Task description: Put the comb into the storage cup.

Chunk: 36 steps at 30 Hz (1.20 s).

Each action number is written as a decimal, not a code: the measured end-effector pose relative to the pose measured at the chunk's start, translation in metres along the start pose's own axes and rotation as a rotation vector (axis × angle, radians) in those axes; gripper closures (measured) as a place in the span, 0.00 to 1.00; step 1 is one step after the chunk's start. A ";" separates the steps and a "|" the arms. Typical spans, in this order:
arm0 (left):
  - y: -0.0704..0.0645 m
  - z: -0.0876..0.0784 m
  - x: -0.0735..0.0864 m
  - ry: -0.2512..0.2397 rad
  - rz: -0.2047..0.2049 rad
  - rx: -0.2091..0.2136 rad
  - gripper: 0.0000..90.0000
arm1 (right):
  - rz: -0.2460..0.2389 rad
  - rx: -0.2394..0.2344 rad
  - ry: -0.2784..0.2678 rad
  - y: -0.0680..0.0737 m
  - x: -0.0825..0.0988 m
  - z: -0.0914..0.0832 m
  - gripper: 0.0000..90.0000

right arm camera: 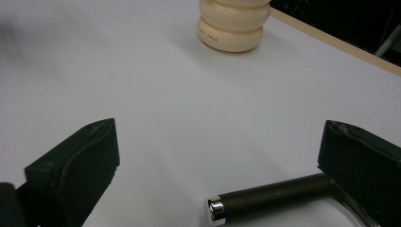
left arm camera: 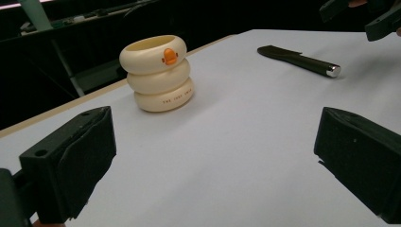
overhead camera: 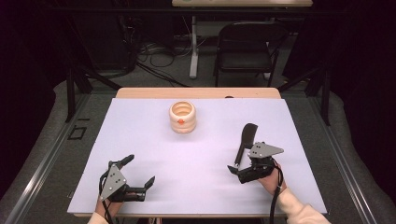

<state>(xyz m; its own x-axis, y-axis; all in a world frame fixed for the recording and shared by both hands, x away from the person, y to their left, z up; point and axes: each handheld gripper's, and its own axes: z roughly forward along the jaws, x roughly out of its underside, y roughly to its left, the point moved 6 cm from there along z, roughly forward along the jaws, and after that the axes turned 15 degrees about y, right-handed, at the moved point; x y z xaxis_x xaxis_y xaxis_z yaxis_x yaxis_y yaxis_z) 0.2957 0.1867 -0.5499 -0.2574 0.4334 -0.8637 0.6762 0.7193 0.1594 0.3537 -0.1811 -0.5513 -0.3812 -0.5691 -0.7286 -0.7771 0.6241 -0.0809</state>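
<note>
A cream holder [overhead camera: 182, 116] made of three stacked rings, with a small orange mark on its front, stands upright at the far middle of the white table top [overhead camera: 140, 135]. A black utensil [overhead camera: 245, 142] with a broad flat head lies flat at the right, its handle toward me. My right gripper [overhead camera: 243, 161] is open, and the handle's silver-capped end [right arm camera: 215, 209] lies between the jaws, close to the right one, untouched. My left gripper [overhead camera: 140, 171] rests open near the front left edge, holding nothing. The left gripper view has the holder [left arm camera: 158, 73] ahead and the utensil [left arm camera: 298, 59] farther right.
The white sheet covers a wooden table whose far edge [overhead camera: 196, 92] is bare wood. Behind it stand a black chair [overhead camera: 247, 44], a white table leg [overhead camera: 194, 46] and floor cables [overhead camera: 159, 56]. The other gripper [left arm camera: 378, 19] sits at the left gripper view's top right.
</note>
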 end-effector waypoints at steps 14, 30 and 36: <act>0.000 0.000 0.000 -0.002 -0.002 0.000 0.00 | 0.002 -0.015 0.027 -0.002 -0.003 0.011 0.00; 0.000 0.000 -0.001 -0.006 0.000 -0.002 0.00 | 0.016 -0.026 0.089 -0.010 -0.004 0.025 0.11; 0.000 0.000 0.000 -0.004 -0.003 0.001 0.00 | 0.009 -0.018 0.124 -0.011 -0.003 0.031 0.44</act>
<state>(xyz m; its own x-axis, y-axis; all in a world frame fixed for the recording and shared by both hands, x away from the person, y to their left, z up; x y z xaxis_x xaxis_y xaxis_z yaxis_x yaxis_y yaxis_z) 0.2959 0.1864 -0.5497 -0.2567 0.4294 -0.8658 0.6758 0.7202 0.1568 0.3787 -0.1692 -0.5697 -0.4466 -0.6260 -0.6393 -0.7816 0.6207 -0.0619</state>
